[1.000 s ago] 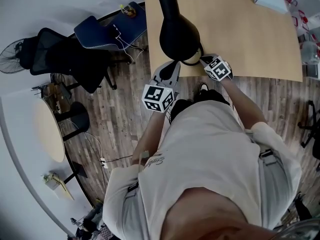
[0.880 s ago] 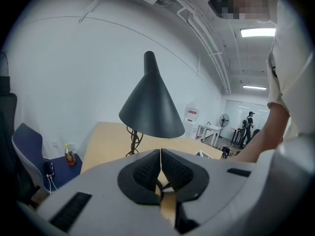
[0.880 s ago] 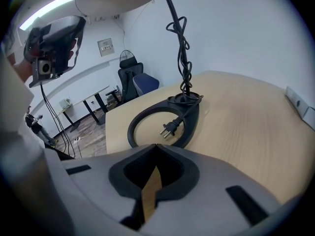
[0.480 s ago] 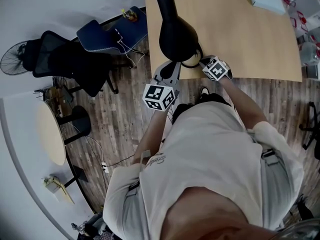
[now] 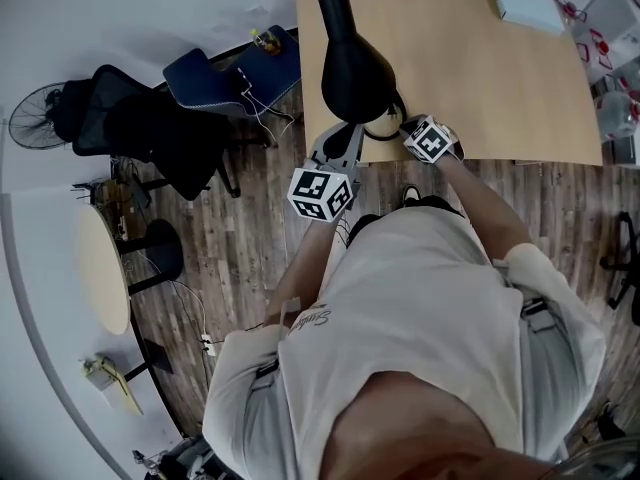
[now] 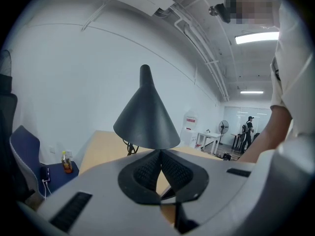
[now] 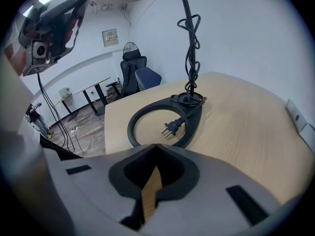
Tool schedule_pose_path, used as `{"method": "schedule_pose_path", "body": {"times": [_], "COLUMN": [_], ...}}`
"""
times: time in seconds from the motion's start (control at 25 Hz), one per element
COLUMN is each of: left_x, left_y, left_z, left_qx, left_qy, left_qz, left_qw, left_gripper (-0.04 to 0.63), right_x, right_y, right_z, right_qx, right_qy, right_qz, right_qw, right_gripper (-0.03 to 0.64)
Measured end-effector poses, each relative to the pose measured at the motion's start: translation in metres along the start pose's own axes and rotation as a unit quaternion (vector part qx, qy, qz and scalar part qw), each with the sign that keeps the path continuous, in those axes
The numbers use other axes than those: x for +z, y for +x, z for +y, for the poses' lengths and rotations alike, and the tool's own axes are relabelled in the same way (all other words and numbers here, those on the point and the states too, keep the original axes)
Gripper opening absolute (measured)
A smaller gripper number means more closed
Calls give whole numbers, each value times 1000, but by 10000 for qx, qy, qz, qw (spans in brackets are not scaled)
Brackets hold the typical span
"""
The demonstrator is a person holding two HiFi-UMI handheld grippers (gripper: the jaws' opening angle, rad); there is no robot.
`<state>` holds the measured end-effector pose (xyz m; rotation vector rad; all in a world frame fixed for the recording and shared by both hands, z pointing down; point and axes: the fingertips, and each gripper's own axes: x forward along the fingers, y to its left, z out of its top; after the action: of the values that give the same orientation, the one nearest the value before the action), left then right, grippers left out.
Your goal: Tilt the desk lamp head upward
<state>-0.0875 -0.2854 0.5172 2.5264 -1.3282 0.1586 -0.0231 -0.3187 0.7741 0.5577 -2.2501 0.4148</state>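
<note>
No legible txt: shirt script & red label on white unit too blurry.

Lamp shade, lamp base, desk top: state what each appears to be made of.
Lamp shade: dark grey, smooth matte cone with a soft sheen; painted metal or plastic, can't tell which.
Lamp base: black ring with the same matte look, likely the same material.
Desk top: pale surface with fine wood grain, flat and matte, probably laminate.

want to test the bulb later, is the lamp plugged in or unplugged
Unplugged: in the right gripper view the plug lies loose on the desk, prongs bare, inside the lamp's ring base.
</note>
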Motion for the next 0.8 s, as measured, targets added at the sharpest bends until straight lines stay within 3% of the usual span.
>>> {"method": "schedule_pose_path", "body": {"times": [0.8], "left_x": [85], "left_y": [-74], "left_z": [-51], "left_qx": [-543], "left_qy": [568], "left_qz": [-671], "left_qw": [9946], "left_gripper": [15], "right_x": [5], "right_y": [-2], "right_z": [-2], "right_qx": [-39], "right_qy": [374], "right_qz": [157], "right_qw": [9992], "right_gripper": [-5]}}
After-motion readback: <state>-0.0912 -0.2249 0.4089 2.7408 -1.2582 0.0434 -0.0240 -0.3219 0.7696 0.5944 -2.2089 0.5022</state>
